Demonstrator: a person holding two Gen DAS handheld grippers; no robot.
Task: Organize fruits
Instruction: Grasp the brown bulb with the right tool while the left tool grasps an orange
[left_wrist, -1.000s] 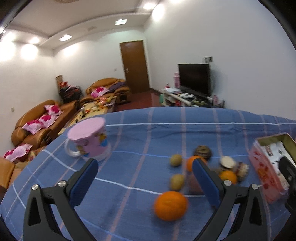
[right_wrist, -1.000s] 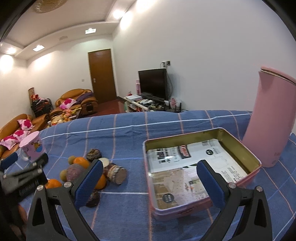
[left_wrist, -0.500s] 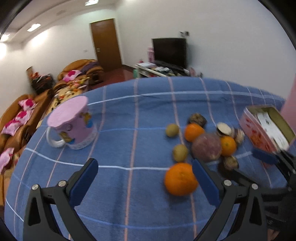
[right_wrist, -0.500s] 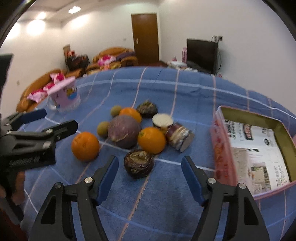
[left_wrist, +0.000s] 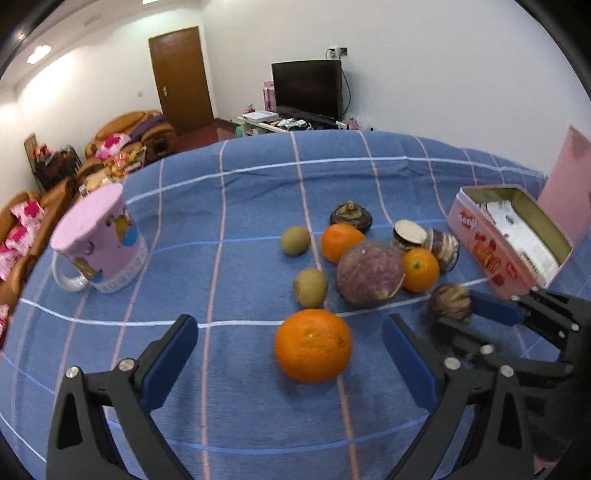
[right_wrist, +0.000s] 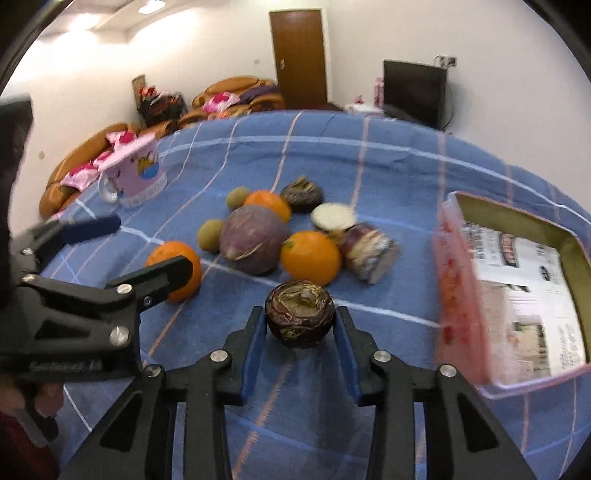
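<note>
Blue cloth (left_wrist: 258, 177), right claw (right_wrist: 300, 334) gripping dark fruit (right_wrist: 300, 318), left claw (left_wrist: 290, 354) spread

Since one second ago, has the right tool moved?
Yes. The right tool swung left from the tin to the fruit pile, now closing around a dark bulb.

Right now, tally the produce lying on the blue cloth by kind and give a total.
Oranges: 3
Small green-brown fruits: 2
Large purple root: 1
Small dark purple bulbs, whole: 2
Cut purple pieces: 2
Total: 10
</note>
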